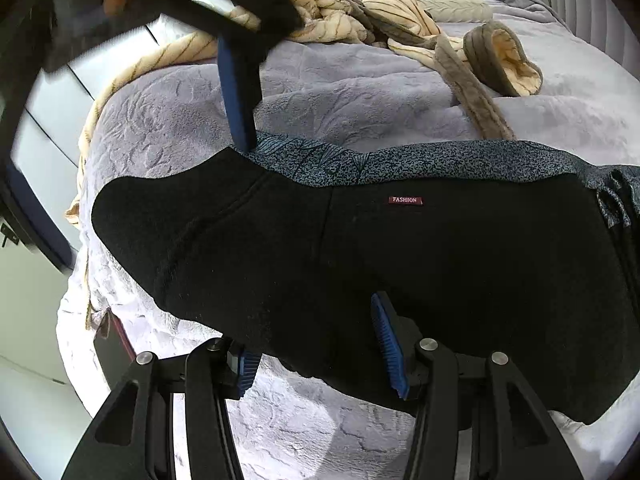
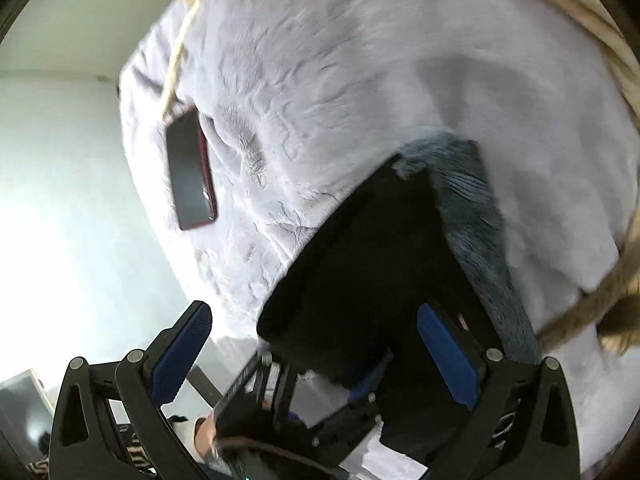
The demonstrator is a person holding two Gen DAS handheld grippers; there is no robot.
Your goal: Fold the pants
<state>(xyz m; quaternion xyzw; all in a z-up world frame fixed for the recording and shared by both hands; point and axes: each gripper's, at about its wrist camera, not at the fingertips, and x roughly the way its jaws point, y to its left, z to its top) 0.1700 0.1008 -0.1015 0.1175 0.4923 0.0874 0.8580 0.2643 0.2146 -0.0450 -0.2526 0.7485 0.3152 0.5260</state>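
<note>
Black pants (image 1: 360,256) with a blue patterned outer side and a red "FASHION" label (image 1: 405,200) lie folded across a grey plush bedspread (image 1: 168,120). My left gripper (image 1: 320,352) is open at the pants' near edge, one pad over the fabric, one beside it. My right gripper (image 1: 240,128) comes down from above onto the pants' far left corner. In the right wrist view my right gripper (image 2: 320,340) is open above the pants (image 2: 380,264). The left gripper (image 2: 320,392) shows below it.
A cream and brown striped blanket (image 1: 384,12) lies bunched at the back of the bed. A phone in a red case (image 2: 190,168) lies on the bedspread near the bed's edge (image 2: 136,128). Pale floor lies beyond that edge.
</note>
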